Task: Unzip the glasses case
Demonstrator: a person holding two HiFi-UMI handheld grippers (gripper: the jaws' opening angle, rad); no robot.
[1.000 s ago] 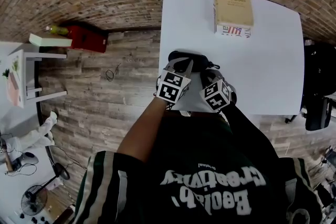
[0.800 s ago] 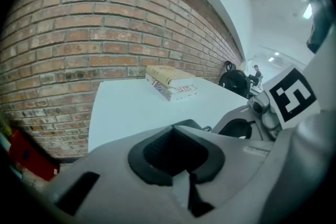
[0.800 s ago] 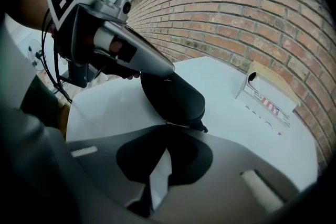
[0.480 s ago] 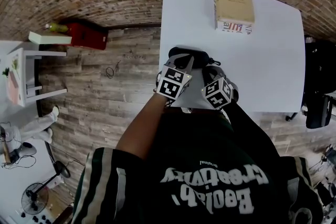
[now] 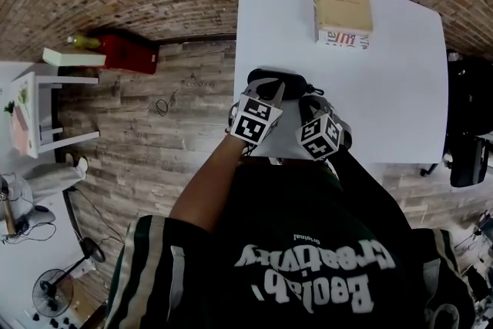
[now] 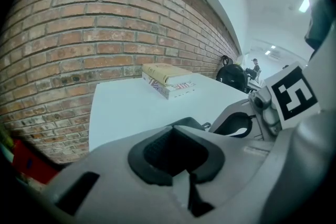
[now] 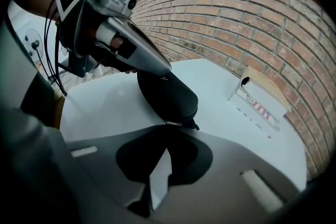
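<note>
While near table edge (image 5: pixel 239 50), glasses case (image 5: pixel 268 78).

One overhead, two low, shared table (image 5: pixel 400 104)

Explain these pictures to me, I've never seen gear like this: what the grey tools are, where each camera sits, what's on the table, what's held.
A person holds two hand tools, the left gripper and the right gripper, each carrying a marker cube. The top-down picture comes from a camera on the person's head. The other two come from cameras riding on each gripper, looking along its jaws. On the white table lie a black glasses case and a beige box. Both grippers' jaws are closed, tips at the case. Whether either pinches the zipper pull is unclear.
</note>
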